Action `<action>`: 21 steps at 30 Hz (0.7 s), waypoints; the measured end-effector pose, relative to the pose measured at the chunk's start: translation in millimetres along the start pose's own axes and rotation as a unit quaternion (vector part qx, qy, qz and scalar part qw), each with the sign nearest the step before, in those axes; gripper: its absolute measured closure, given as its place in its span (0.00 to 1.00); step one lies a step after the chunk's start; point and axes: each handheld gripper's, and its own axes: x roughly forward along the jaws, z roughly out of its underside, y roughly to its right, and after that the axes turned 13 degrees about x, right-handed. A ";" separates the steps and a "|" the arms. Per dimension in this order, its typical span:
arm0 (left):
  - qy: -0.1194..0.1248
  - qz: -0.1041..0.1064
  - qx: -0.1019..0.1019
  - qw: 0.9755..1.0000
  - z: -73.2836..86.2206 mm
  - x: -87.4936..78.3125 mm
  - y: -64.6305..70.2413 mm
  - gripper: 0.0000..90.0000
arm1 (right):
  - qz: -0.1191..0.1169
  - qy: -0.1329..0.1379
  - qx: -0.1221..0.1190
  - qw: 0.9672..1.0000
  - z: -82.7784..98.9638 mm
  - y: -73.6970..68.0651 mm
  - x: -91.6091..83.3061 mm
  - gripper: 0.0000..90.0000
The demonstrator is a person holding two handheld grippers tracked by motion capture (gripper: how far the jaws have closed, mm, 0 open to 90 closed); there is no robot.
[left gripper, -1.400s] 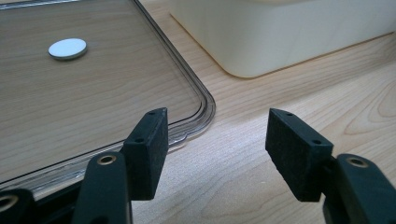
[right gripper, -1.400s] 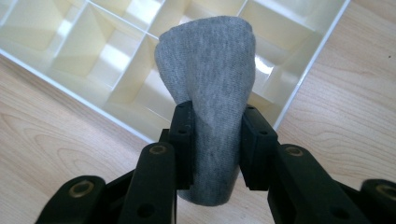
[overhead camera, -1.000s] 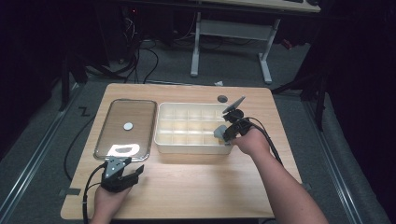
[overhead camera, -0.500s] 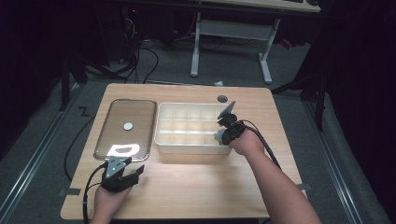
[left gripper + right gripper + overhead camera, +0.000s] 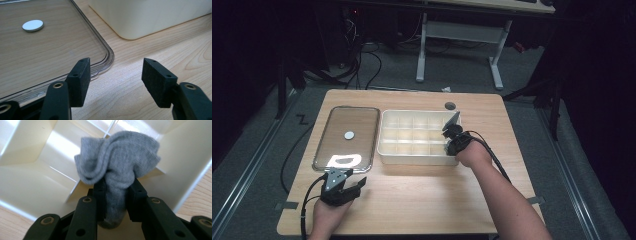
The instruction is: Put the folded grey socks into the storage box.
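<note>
A cream divided box (image 5: 388,150) stands mid-table, its inner walls close up as the divided box (image 5: 30,180) in the right gripper view. My right gripper (image 5: 451,137) hangs over the box's near right corner, shut on a bunched grey sock (image 5: 119,165) that bulges above the jaws. The right gripper (image 5: 116,188) points down into a compartment. A clear lid (image 5: 346,137) lies flat left of the box with a white round disc (image 5: 349,134) on it. My left gripper (image 5: 346,186) rests open at the lid's near corner. In the left gripper view the left gripper (image 5: 116,75) holds nothing, with the clear lid (image 5: 50,52) and disc (image 5: 32,25) ahead.
A dark round hole (image 5: 450,106) marks the wooden table (image 5: 422,195) behind the box. A second desk's white legs (image 5: 496,65) and cables stand on the floor beyond the far edge. Bare wood spreads along the front of the table.
My right gripper has drawn back toward the near right corner of the box and dropped a little lower, still carrying the sock. The left gripper has stayed put.
</note>
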 end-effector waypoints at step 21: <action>-0.001 0.005 0.001 1.000 -0.3 1.7 1.4 0.45 | -0.005 0.012 -0.010 1.000 1.7 -0.2 -3.2 0.75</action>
